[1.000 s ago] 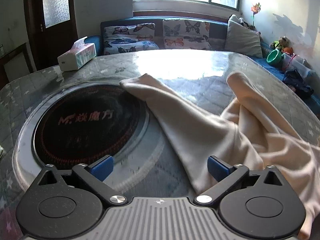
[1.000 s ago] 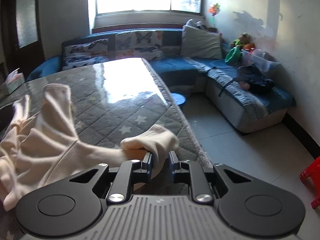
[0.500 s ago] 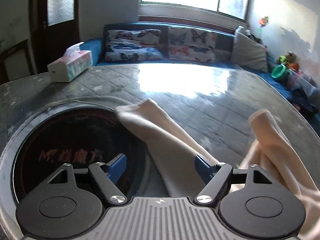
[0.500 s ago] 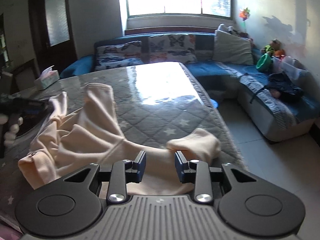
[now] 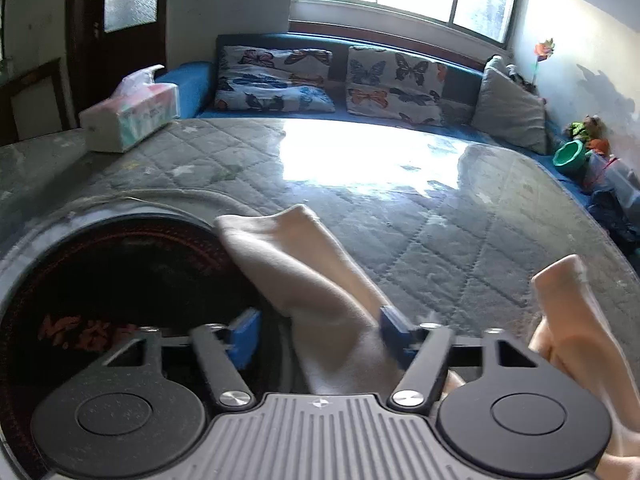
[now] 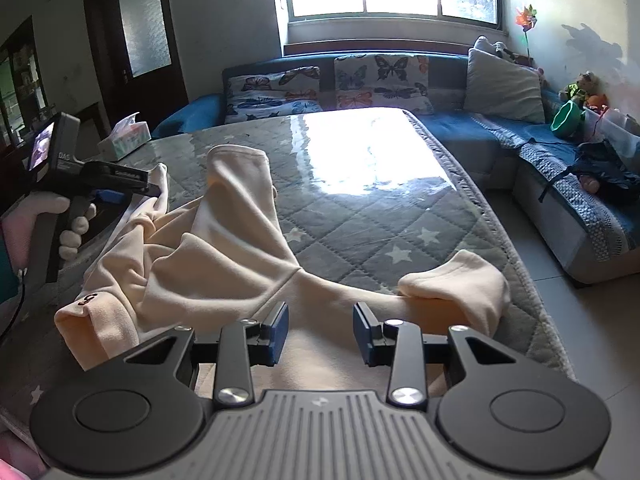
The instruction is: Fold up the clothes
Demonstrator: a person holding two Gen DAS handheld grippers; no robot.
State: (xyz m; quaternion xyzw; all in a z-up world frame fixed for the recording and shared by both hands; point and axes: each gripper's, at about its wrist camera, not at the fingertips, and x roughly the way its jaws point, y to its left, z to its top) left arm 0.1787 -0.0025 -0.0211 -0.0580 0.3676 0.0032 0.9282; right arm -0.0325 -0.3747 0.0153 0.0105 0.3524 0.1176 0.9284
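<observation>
Your left gripper (image 5: 316, 334) fingers close around a cream sweatshirt (image 6: 224, 256) sleeve; right gripper (image 6: 320, 334) fingers open, empty, at the tabletop's (image 6: 360, 216) right edge.

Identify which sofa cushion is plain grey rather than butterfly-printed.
The plain grey cushion at the sofa's right corner; the two butterfly cushions left of it are patterned.
</observation>
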